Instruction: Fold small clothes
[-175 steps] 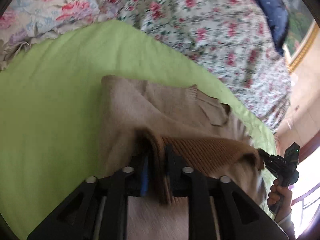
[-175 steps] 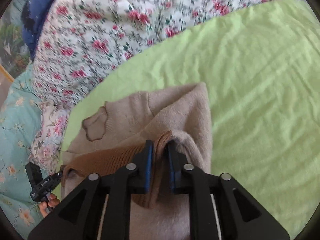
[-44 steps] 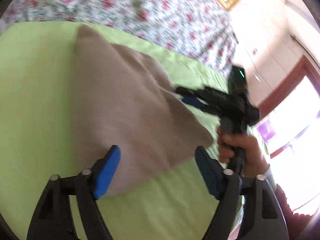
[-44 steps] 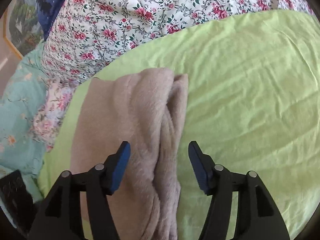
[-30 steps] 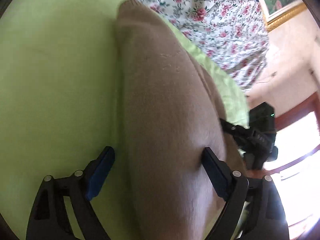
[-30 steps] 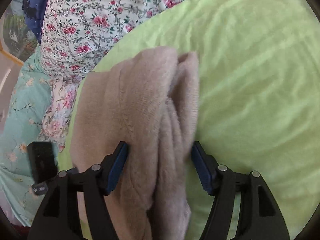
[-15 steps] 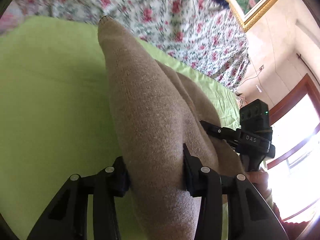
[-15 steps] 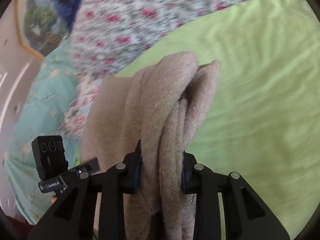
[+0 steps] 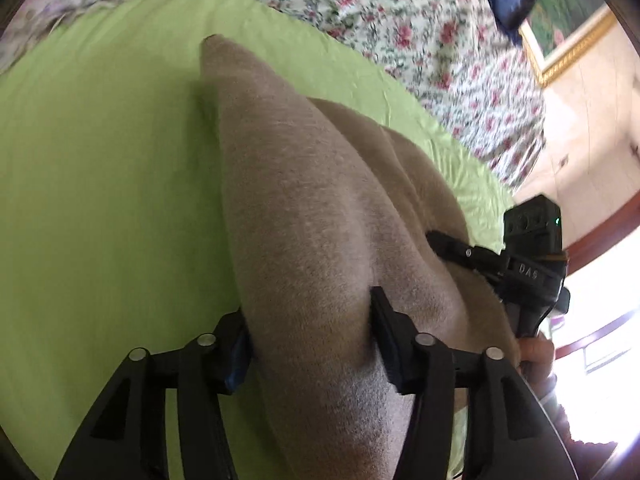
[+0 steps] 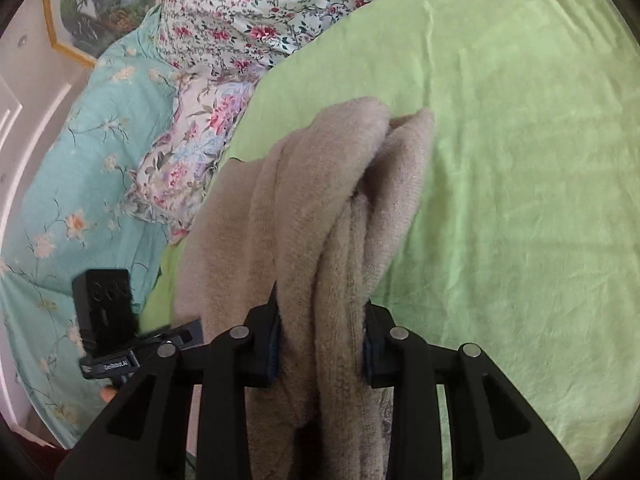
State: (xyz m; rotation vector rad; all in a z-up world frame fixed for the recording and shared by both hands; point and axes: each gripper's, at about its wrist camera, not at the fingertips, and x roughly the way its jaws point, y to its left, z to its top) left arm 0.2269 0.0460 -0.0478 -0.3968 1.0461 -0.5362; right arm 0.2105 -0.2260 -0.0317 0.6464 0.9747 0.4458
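With both the left gripper and right gripper pinching the folded beige sweater, whose jaws have just eased slightly wider, carry it level toward 12 o'clock over the green sheet, keeping the layers stacked

Bed under lime-green sheet, floral quilt behind, teal floral cover at side. Gold-framed painting on cream wall. Bright window, wood trim.
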